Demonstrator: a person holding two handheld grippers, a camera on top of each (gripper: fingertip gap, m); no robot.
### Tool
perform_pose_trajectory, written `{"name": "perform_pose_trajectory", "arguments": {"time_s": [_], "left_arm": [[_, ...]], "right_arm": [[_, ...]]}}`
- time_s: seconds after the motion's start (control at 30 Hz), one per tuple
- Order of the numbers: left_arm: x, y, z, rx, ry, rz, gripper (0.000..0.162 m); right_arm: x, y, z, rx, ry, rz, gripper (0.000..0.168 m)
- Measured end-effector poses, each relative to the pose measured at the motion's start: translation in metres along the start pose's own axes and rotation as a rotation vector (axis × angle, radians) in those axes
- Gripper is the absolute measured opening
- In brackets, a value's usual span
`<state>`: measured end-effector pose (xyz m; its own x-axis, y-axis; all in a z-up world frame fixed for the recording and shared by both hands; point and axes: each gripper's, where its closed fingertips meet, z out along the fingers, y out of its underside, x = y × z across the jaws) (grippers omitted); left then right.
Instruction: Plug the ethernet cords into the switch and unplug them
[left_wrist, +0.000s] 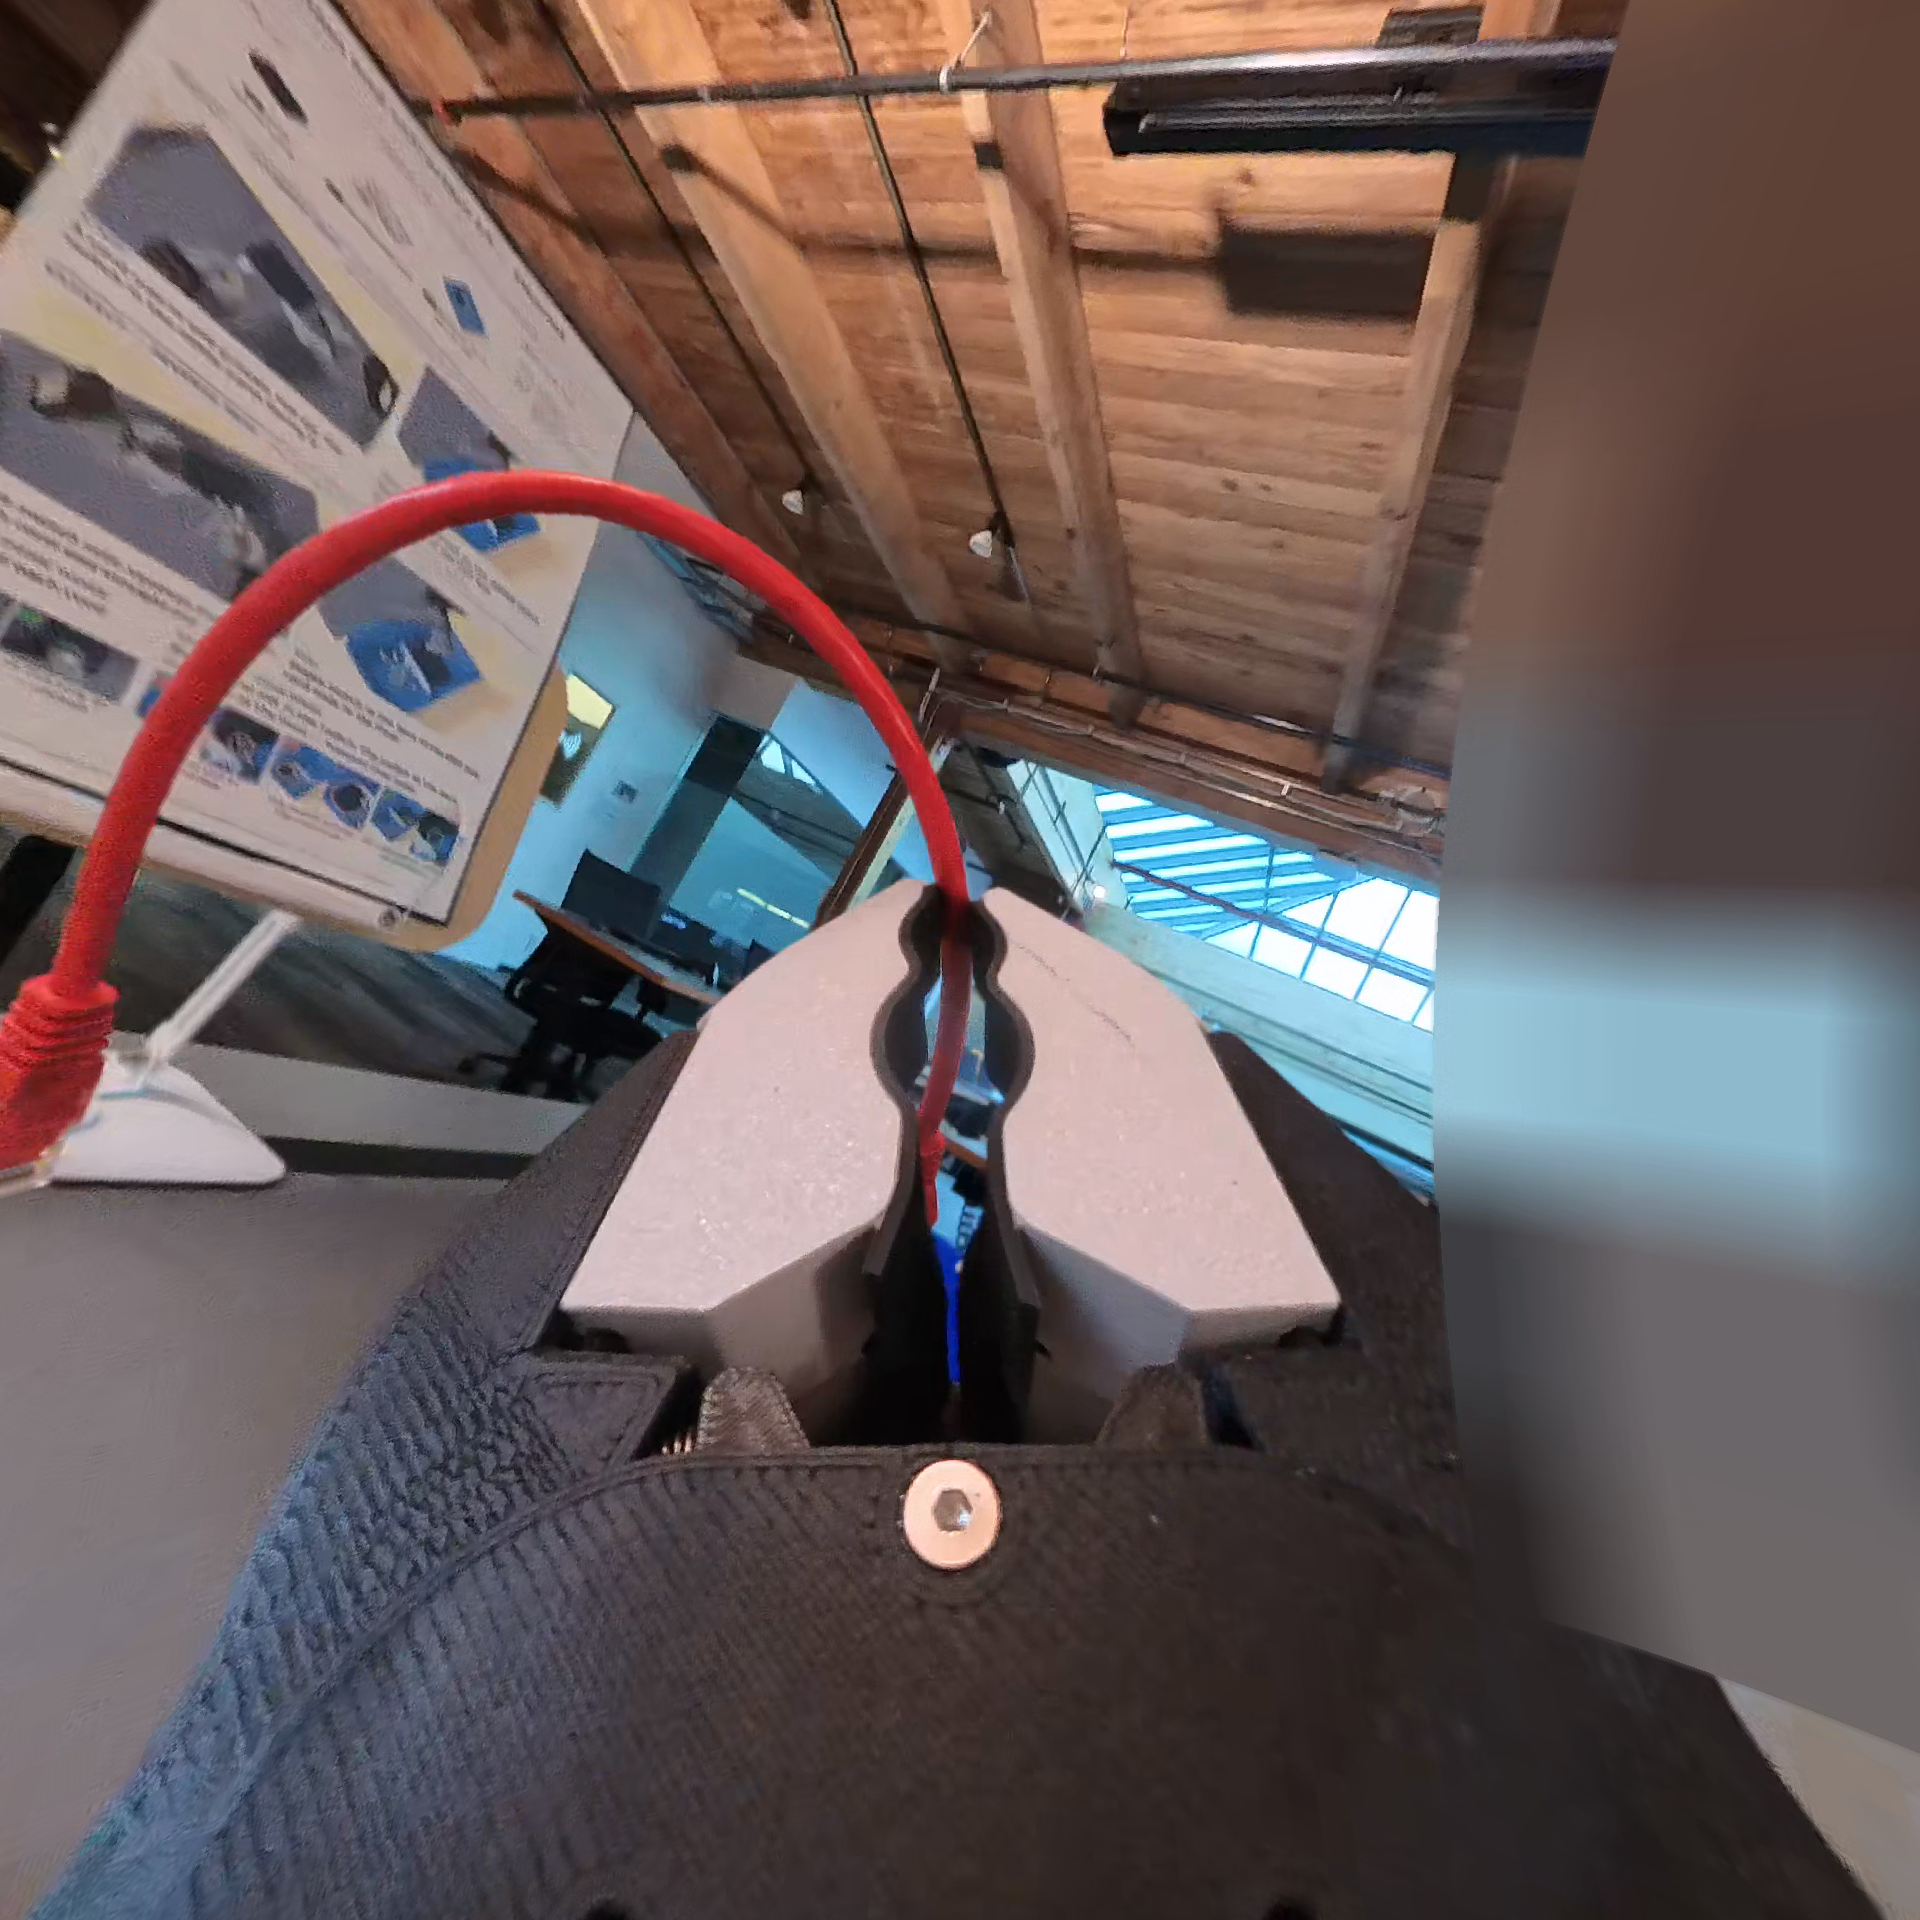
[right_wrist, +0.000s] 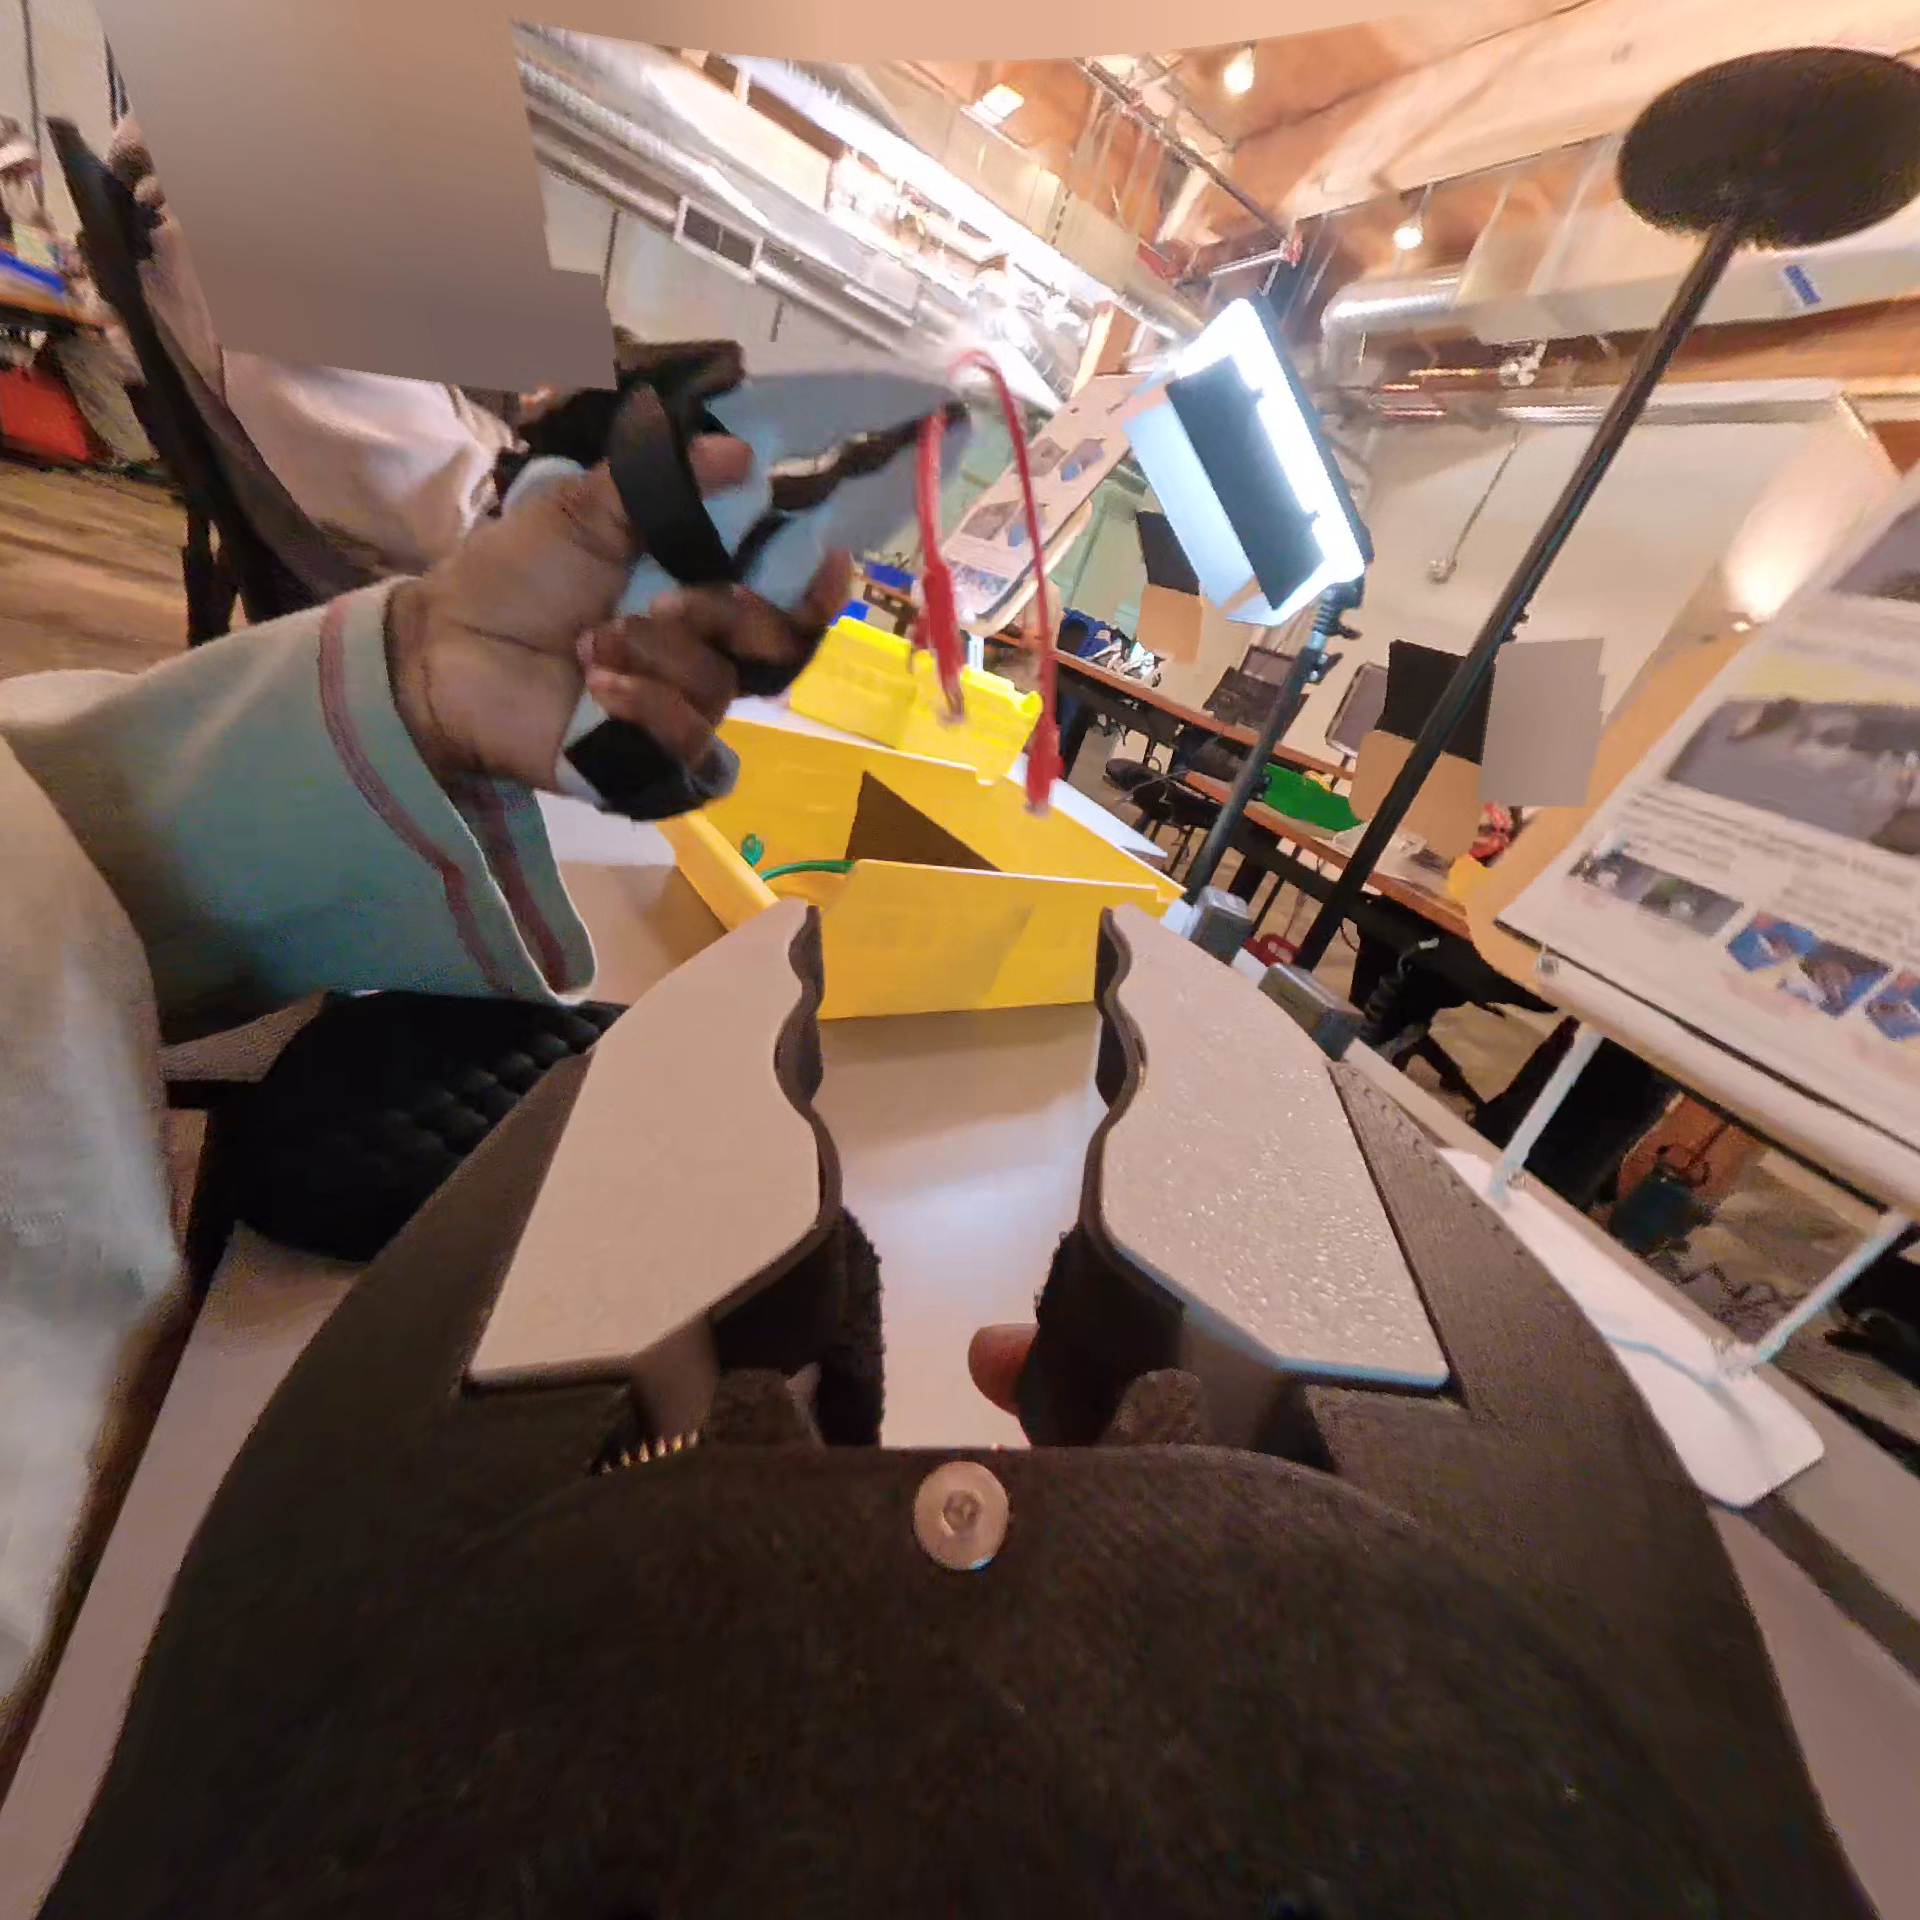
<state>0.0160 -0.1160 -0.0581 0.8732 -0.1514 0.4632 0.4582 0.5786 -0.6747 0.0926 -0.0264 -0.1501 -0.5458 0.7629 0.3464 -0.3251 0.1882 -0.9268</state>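
Observation:
My left gripper is shut on a short red ethernet cord and points upward toward the ceiling. The cord arcs out of the fingertips to the left and ends in a red plug. In the right wrist view the left gripper is held high above the table, with the red cord hanging from it in a loop over a yellow bin. My right gripper is open and empty, low over the grey table, in front of the bin. No switch is in view.
A green cable lies inside the yellow bin. An instruction board on a white stand is at the right; it also shows in the left wrist view. A black pole stand and a light panel stand behind the table.

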Motion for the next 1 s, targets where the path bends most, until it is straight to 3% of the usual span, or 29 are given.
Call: {"name": "perform_pose_trajectory", "arguments": {"time_s": [0.3, 0.33, 0.37, 0.47, 0.5, 0.57, 0.67, 0.7, 0.77, 0.87, 1.0], "left_arm": [[0.020, 0.048, 0.013, -0.050, 0.080, -0.110, 0.005], [0.021, 0.051, 0.013, -0.052, 0.080, -0.112, 0.006], [0.022, 0.052, 0.013, -0.053, 0.084, -0.114, 0.006], [0.014, 0.055, 0.012, -0.098, 0.041, -0.080, 0.006], [0.006, 0.058, 0.010, -0.151, 0.005, -0.029, 0.011], [-0.015, 0.058, 0.000, -0.273, -0.101, 0.163, 0.034], [-0.040, 0.020, -0.015, -0.281, -0.324, 0.594, 0.059], [-0.031, 0.011, -0.013, -0.256, -0.307, 0.697, 0.061], [0.002, 0.030, -0.001, -0.312, -0.096, 0.756, 0.059], [0.023, 0.093, 0.005, -0.617, 0.202, 0.647, 0.058], [0.010, 0.137, -0.002, -0.942, 0.464, 0.793, 0.049]], "right_arm": [[-0.013, -0.009, 0.031, -0.084, -0.085, 0.017, 0.042], [-0.014, -0.010, 0.033, -0.087, -0.092, 0.008, 0.036], [-0.015, -0.010, 0.033, -0.096, -0.096, -0.008, 0.020], [-0.011, -0.009, 0.029, -0.130, -0.066, -0.111, 0.014], [-0.006, -0.008, 0.026, -0.157, -0.035, -0.170, 0.014], [0.010, -0.005, 0.016, -0.248, 0.047, -0.360, 0.013], [0.029, -0.001, 0.002, -0.403, 0.146, -0.705, 0.011], [0.031, -0.001, 0.000, -0.433, 0.156, -0.804, 0.010], [0.030, 0.005, -0.002, -0.483, 0.141, -0.951, 0.010], [0.016, 0.014, 0.002, -0.477, 0.039, -1.048, 0.009], [-0.001, 0.018, 0.001, -0.475, -0.109, -1.154, 0.010]]}}
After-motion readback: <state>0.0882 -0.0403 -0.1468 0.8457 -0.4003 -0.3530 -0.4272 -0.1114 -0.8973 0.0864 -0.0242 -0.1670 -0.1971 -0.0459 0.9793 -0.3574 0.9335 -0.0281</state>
